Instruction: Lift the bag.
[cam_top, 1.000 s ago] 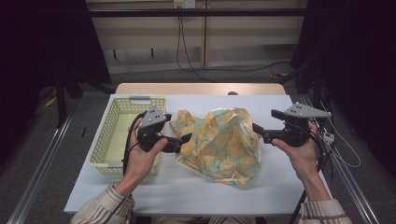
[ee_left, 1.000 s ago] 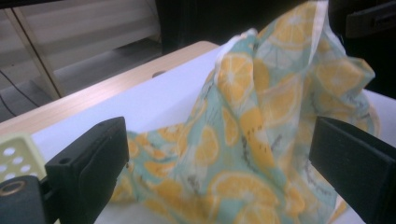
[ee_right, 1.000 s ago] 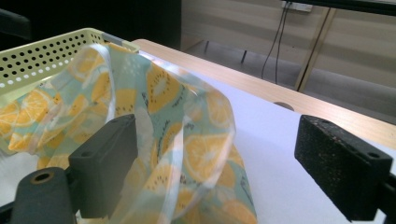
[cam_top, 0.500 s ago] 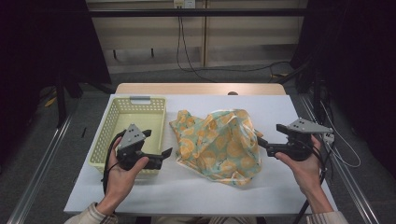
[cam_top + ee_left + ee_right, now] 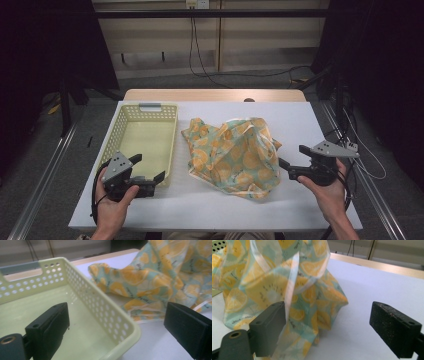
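In the left gripper view, the bottom edge is cutting off both black jaws and the near corner of the yellow basket [image 5: 75,322], and the top and right edges are cropping the orange-print cloth [image 5: 160,277]. The basket's near wall is blurring. In the right gripper view, the cloth [image 5: 274,285] is running off the top and left edges, and its printed lettering is staying too small to read. In the high view, the bottom edge is cutting both forearms, and the cloth [image 5: 235,155] is hiding its own underside and the table [image 5: 200,210] beneath it.

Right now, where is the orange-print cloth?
In the high view, the cloth lies crumpled mid-table, right of the yellow basket, between both open grippers.
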Motion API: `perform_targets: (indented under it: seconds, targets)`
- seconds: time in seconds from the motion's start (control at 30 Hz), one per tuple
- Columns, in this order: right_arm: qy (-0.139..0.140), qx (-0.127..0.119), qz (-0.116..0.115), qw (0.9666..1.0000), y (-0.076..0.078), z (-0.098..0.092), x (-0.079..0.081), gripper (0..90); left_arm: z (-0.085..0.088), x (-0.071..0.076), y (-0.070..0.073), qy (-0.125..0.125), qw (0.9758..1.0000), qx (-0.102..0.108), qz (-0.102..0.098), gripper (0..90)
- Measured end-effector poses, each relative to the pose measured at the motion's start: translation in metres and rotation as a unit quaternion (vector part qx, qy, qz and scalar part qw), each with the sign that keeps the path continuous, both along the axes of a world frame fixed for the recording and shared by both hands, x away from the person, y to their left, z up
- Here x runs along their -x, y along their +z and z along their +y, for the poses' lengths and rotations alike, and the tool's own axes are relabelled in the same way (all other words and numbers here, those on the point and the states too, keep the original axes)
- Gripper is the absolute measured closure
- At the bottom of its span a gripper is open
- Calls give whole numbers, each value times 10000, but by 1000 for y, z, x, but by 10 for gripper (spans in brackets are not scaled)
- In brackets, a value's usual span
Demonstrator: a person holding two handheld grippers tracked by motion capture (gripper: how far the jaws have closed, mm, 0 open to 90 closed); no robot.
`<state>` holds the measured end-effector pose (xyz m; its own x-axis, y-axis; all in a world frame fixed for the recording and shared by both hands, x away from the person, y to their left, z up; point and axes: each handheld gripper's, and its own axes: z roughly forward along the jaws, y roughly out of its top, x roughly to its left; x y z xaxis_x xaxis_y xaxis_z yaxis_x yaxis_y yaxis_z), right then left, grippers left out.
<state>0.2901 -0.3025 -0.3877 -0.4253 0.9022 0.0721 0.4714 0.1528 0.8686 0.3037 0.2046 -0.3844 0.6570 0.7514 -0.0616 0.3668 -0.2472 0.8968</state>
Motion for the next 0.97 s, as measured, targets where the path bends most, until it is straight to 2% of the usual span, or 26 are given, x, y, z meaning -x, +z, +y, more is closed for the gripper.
perform_targets:
  seconds: [0.17,0.37,0.53,0.6,0.7,0.97]
  targets:
    - [40,41,114,9999,-11,1,7,143,6,4,-5,92,9999,-107,-6,61]
    - [-30,16,132,9999,-18,-3,18,144,5,12,-13,11,9996,-288,-68,61]
    - [-126,-22,193,9997,-29,-5,26,145,7,18,-17,74,9996,-209,-168,61]
    - [-174,-69,179,9997,-32,-7,29,145,9,20,-20,81,9998,-118,-107,61]
    - [-200,-91,224,9995,-38,-7,31,145,11,23,-24,109,9998,-134,-106,61]
    - [-171,-79,246,9995,-41,-4,29,146,16,18,-26,252,9996,-71,-133,61]
